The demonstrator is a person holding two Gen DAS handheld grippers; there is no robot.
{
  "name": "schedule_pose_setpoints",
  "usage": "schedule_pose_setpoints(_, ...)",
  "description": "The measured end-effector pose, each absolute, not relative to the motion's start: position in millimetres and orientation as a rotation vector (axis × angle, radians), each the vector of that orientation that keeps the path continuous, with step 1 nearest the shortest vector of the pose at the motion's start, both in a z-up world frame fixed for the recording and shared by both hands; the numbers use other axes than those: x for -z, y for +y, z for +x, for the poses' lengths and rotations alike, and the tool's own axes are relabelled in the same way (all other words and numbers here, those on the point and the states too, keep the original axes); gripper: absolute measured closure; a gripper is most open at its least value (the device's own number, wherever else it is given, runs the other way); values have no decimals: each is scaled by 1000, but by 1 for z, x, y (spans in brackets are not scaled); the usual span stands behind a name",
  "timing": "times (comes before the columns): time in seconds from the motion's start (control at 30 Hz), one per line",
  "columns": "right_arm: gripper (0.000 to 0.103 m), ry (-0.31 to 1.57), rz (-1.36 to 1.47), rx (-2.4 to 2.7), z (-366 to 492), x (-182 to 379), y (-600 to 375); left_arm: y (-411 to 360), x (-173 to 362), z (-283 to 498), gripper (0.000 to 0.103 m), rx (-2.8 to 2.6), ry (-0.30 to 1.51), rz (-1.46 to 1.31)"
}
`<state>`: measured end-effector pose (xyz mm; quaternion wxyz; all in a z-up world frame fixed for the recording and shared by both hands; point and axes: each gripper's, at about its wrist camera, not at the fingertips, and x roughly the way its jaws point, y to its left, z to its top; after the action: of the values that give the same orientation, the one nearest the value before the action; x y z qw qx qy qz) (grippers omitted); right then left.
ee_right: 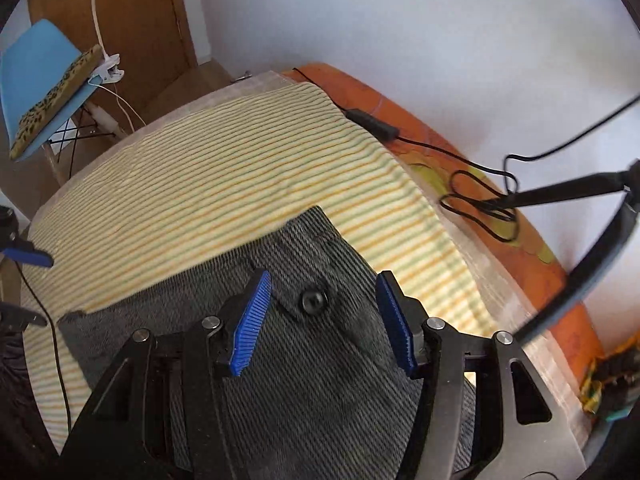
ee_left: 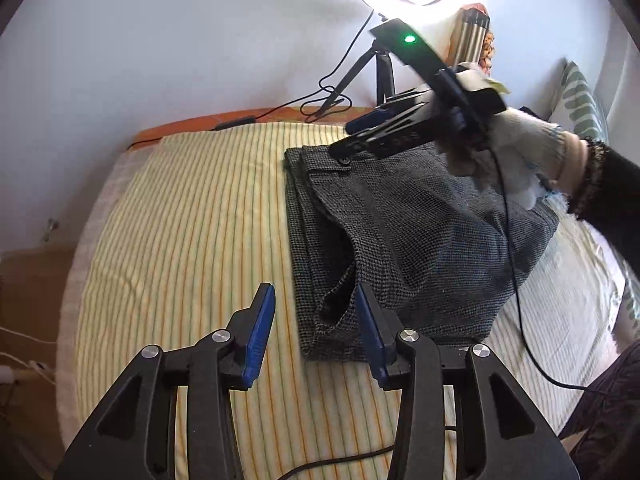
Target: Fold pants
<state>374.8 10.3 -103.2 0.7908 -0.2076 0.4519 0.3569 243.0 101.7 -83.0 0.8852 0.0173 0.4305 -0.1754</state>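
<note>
- Nearest us, low in the left wrist view, the left gripper (ee_left: pixel 316 320) has its blue pads spread with nothing pinched; one pad sits over the lower corner of the pants (ee_left: pixel 400 232).
- The pants lie folded into a grey block at centre right of the frame, on the striped sheet (ee_left: pixel 192 208).
- In the right wrist view the right gripper (ee_right: pixel 320 320) stands spread above the waistband button (ee_right: pixel 313 301), gripping nothing.
- We judge the loose flap at the lower corner could spring open, since nothing pins it.
- The black cable (ee_left: pixel 516 280) trailing across the cloth could snag and drag the fold askew.
</note>
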Motion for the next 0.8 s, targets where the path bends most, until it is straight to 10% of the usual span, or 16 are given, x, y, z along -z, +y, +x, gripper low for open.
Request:
schedule_pose_setpoints(0.2,48,1003,-496,-805,379,127,33,102,94,245,63,393,925,27)
schedule_pose_setpoints(0.5,77,907,-549,-757,365,108,36,102,100,245,63,407,949,4)
schedule_pose_setpoints(0.8,65,938,-473,-675,401,117,37,85,103,245,63,417,954,44)
